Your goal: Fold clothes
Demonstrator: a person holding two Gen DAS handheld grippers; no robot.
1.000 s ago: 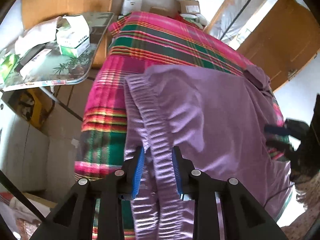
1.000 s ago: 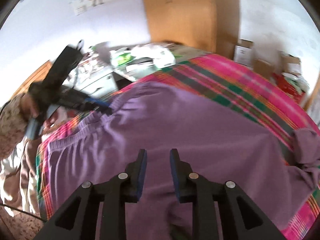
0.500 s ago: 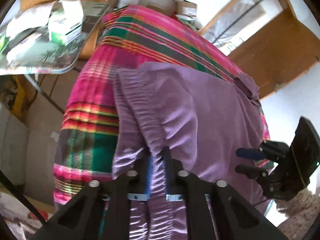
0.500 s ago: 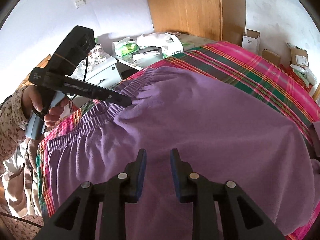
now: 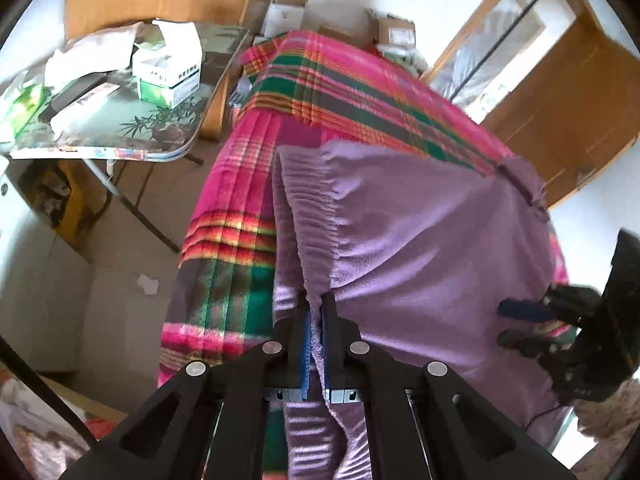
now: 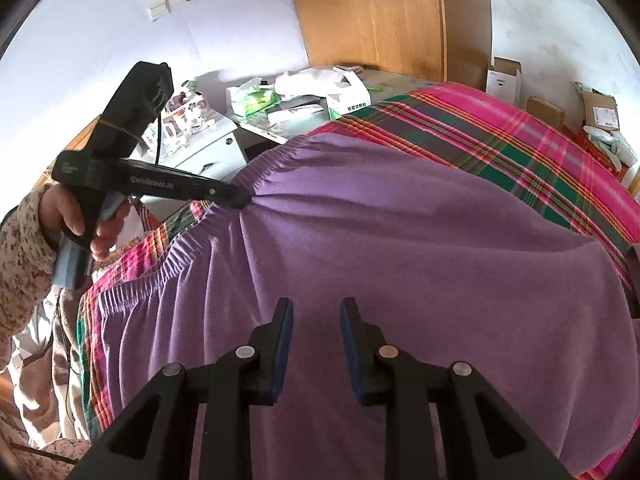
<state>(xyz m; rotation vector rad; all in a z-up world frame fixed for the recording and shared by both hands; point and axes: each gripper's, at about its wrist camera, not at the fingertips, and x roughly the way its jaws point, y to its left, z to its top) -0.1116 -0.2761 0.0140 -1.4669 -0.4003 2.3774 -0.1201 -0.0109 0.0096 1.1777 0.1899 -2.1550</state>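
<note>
Left claw: jaws pressed together, pinching the gathered elastic waistband of the purple garment; cloth is bunched between the blue pads and pulled up into a ridge, radiating creases from the pinch.

Right claw: jaws spread, nothing between them, hovering just over the flat middle of the garment; whether the tips touch the cloth I cannot tell.

Garment lies spread across the bed on a pink/green plaid blanket. Fleecy, mostly smooth; a knotted bunch at the far end.

Edges/room:
- Waistband sits at the bed's near side edge; the blanket drops over that edge just left of the left claw, bare floor below.
- Plaid strip beyond the garment is uncovered, open room on the bed there.
- Table with boxes and packets near the bed's corner, a gap between them.
- Wooden wardrobe behind the table; cardboard boxes on the floor past the bed's far end.
- The person's hand, floral sleeve, grips the left claw's handle.
</note>
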